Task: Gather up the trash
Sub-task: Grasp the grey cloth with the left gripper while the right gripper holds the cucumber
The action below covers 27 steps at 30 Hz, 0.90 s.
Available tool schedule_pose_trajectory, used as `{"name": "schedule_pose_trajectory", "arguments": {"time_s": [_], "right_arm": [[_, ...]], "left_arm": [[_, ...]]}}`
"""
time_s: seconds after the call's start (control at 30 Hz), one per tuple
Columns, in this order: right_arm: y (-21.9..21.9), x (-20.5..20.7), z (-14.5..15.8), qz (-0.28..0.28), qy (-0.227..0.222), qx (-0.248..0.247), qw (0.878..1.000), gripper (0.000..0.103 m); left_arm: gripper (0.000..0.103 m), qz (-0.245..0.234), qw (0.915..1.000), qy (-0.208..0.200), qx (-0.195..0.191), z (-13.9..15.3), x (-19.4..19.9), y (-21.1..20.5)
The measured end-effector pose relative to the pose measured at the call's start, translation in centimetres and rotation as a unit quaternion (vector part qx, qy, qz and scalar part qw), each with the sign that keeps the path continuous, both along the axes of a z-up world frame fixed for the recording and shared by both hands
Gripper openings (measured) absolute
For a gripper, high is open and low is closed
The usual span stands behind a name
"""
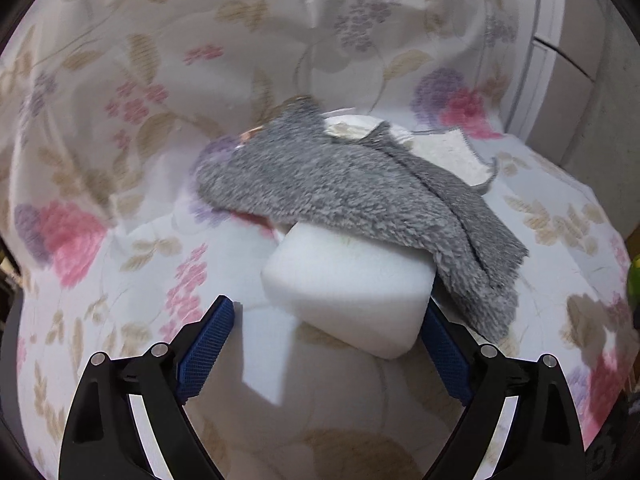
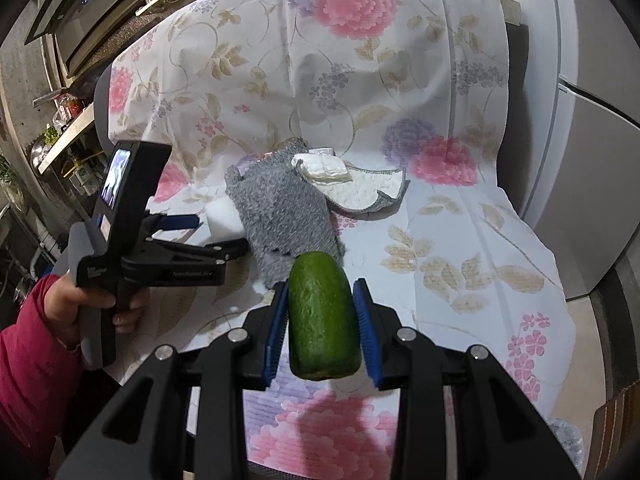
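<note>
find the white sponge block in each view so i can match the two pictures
Left wrist view: white sponge block sits low centre, between the open left gripper fingers, its far edge under the grey cloth.
Right wrist view: sponge shows left of centre, mostly hidden.
Shared landmark: the grey cloth.

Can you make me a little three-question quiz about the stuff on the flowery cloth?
1. True or false: the right gripper holds a green cucumber piece.
2. What partly covers the white sponge block? A) grey fluffy cloth B) a plate C) a book
3. Fill in: the left gripper has its jaws ___ around the sponge block.

Key: 1 true; 2 A; 3 open.
</note>
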State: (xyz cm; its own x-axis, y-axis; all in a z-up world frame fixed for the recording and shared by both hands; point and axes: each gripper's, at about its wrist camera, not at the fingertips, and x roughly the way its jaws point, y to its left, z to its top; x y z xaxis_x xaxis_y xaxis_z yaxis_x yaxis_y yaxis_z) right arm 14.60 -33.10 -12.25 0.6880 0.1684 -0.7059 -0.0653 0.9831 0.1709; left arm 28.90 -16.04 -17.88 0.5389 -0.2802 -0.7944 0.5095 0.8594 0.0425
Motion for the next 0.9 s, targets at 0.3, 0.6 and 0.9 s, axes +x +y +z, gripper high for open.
{"name": "schedule_pose_trajectory", "arguments": {"time_s": [0.3,0.6,0.9], "right_arm": [[0.2,-2.1,0.9,-0.012,-0.006,0.003,1.0,0.033],[1.7,-4.8,2.0,-0.005,-0.023,0.01,1.0,0.033],[1.3,-7.1,2.2,-0.018,-0.025,0.008,1.0,0.033]], "left_arm": [[0.061,-0.009,0.9994,-0.014,-0.031,2.1,-3.6,0.9],[0.061,0.041,0.994,-0.042,-0.092,6.4,-9.1,6.2],[0.083,0.051,0.9972,0.008,-0.055,2.3,-12.3,7.5]]}}
